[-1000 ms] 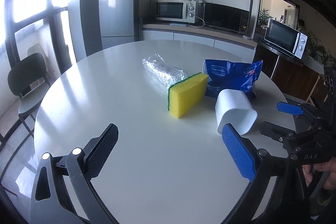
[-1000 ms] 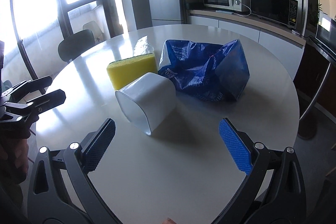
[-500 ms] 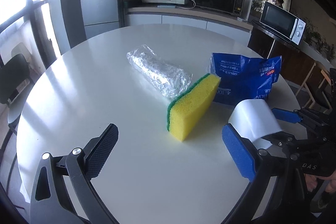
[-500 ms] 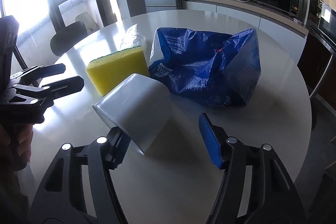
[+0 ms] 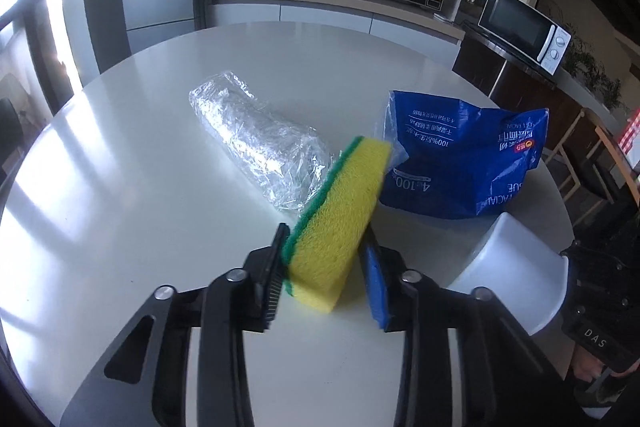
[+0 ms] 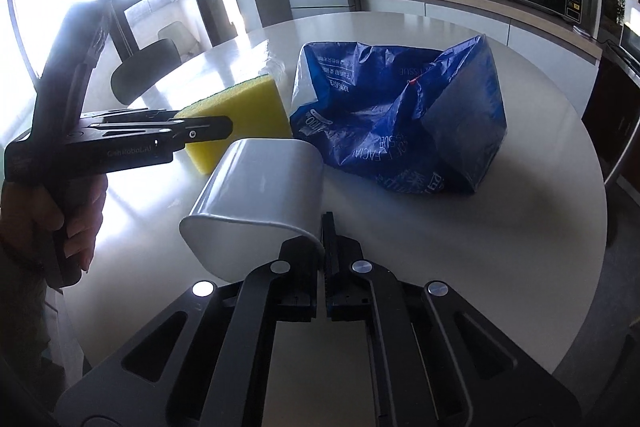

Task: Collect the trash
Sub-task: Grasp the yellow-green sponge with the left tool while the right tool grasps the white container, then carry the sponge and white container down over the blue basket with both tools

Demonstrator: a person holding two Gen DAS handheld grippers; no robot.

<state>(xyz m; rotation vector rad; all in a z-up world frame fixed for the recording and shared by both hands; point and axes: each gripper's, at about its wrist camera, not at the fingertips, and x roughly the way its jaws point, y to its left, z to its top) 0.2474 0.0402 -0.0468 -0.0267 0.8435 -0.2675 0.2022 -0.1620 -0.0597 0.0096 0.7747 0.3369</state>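
While my left gripper [image 5: 324, 259] has just closed on the yellow sponge [image 5: 340, 211], beside the clear plastic wrapper [image 5: 260, 139] and blue tissue bag [image 5: 464, 163] on the round white table [image 5: 120, 187], my right gripper [image 6: 323, 243] pinches the white tub's [image 6: 260, 195] rim, jaws nearly together.

Both black two-finger grippers are pointing downward, the left gripper [image 5: 324, 267] just closing around something, the right gripper [image 6: 323, 247] pinching tight.

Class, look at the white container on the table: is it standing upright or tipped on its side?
Tipped on its side. The white container lies with its open mouth facing sideways toward the cameras, its rim clamped in the right gripper.
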